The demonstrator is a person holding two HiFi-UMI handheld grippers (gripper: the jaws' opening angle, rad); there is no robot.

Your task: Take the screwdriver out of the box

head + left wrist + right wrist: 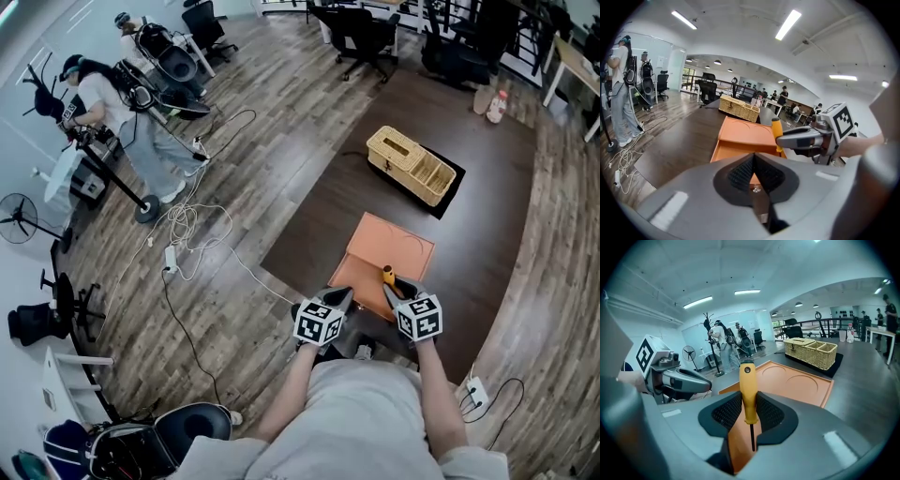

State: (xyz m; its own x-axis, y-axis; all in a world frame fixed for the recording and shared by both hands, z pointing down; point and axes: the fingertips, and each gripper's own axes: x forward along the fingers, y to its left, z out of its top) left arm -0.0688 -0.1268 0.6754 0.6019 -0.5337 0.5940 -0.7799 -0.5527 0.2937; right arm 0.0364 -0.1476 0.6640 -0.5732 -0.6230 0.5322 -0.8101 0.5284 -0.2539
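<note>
Right tongs (pixel 749 414) clenched on the yellow handle of the screwdriver (pixel 748 390), held upright with handle up, over the near part of the open orange box (pixel 801 383). Left tongs (pixel 753 172) pinched together, empty, just left.

An open-plan office that doubles as a recording or test space. Grey-brown wood-plank flooring (pixel 272 122) runs through one large room lit by long white ceiling strip lights (pixel 787 24). Black swivel office chairs (pixel 361 33) stand along the far side, and people sit at desks (pixel 787 107) in the distance. Two standing people wearing backpack rigs (pixel 103 98), white cables looped on the floor (pixel 187 225) and a black pedestal fan (pixel 19 217) point to equipment work.
</note>
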